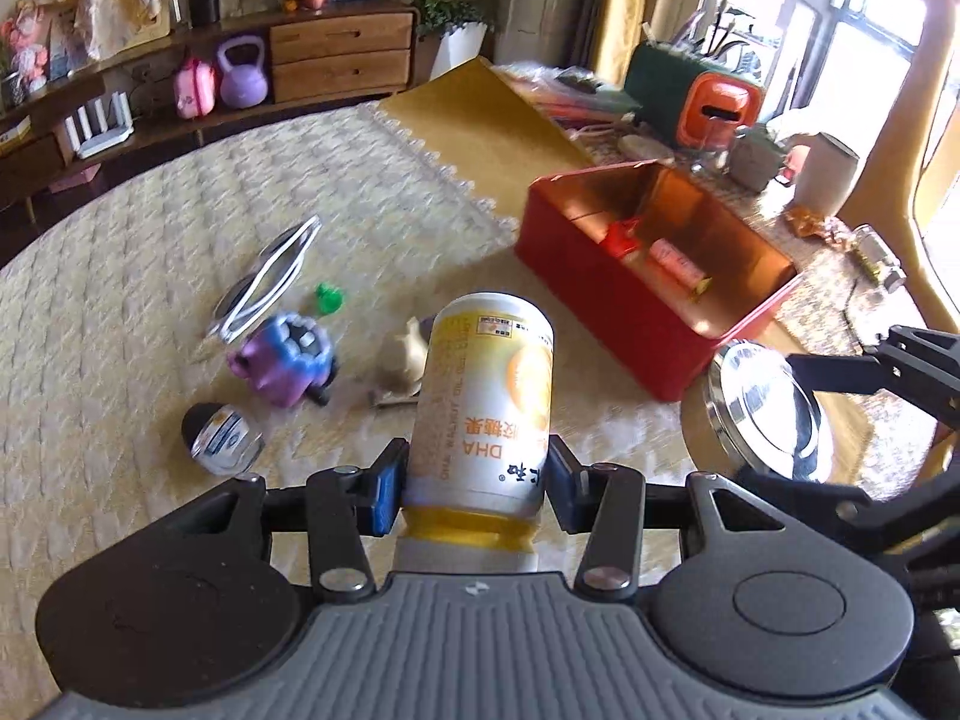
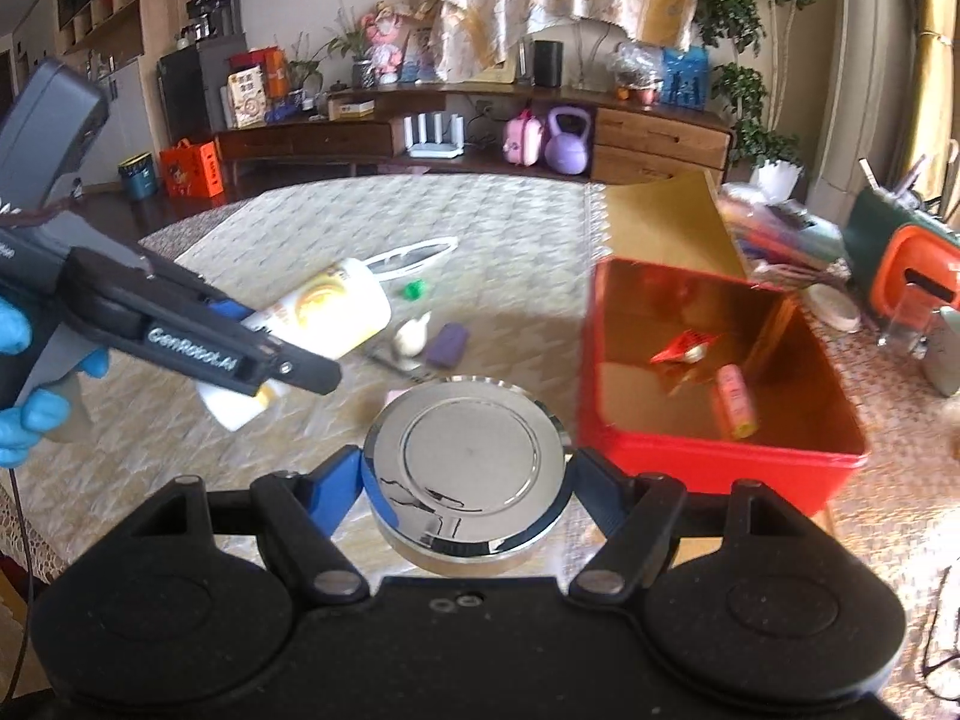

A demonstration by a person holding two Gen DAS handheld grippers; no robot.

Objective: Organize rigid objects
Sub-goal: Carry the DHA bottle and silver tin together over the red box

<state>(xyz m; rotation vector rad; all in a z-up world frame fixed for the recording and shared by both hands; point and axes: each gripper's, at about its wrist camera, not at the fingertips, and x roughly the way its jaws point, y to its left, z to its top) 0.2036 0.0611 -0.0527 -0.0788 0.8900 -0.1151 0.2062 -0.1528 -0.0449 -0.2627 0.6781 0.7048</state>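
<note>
My left gripper (image 1: 477, 480) is shut on a white and yellow bottle (image 1: 486, 402), lifted above the table with its white cap toward the camera. My right gripper (image 2: 471, 480) is shut on a round chrome-lidded tin (image 2: 471, 468), also held off the table. In the left wrist view that tin (image 1: 762, 414) shows at the right, near the red box (image 1: 600, 288). The red box (image 2: 720, 450) lies open with a pink tube (image 2: 735, 402) and a red wrapped piece (image 2: 681, 348) inside. In the right wrist view the bottle (image 2: 324, 312) sits in the left gripper, held by a blue-gloved hand (image 2: 18, 372).
On the quilted tablecloth (image 1: 120, 300) lie a purple and blue toy (image 1: 288, 360), a small clear jar with a dark cap (image 1: 222, 438), a green piece (image 1: 329, 298), white-framed glasses (image 1: 264, 276) and a beige figure (image 1: 405, 360). A cluttered desk organiser (image 1: 696, 96) stands behind the box.
</note>
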